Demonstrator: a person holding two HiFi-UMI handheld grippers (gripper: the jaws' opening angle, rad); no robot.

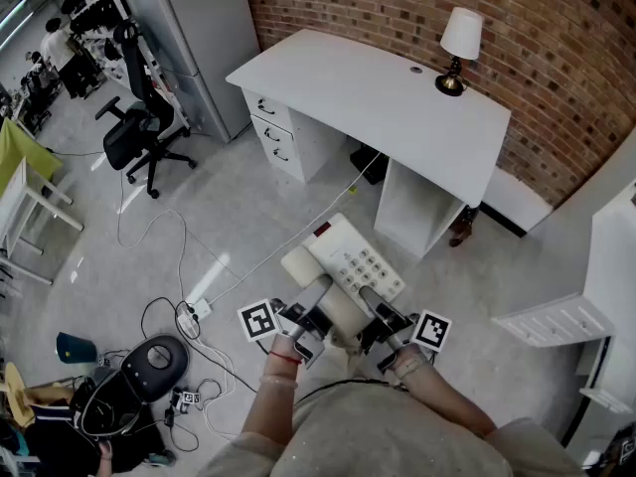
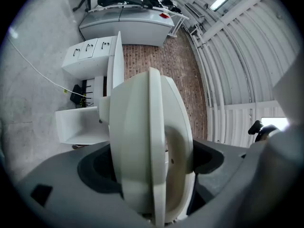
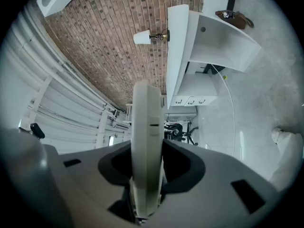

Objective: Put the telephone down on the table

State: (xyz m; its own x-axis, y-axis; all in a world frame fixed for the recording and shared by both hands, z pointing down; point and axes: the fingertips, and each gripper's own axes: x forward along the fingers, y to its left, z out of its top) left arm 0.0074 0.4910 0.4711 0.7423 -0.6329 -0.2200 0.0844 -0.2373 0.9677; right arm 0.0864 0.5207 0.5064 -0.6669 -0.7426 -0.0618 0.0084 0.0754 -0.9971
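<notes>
The left gripper [image 1: 314, 304] and the right gripper [image 1: 372, 308] both clamped the cream telephone [image 1: 346, 258], which hung above the floor, near the person and well short of the white table [image 1: 378, 92] farther off. The left gripper squeezed the telephone's handset side, and the right pinched its thin edge.

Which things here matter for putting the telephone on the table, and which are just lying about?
Job: telephone, gripped by left gripper and right gripper; white table.
Lying about: lamp, office chair, power strip.
</notes>
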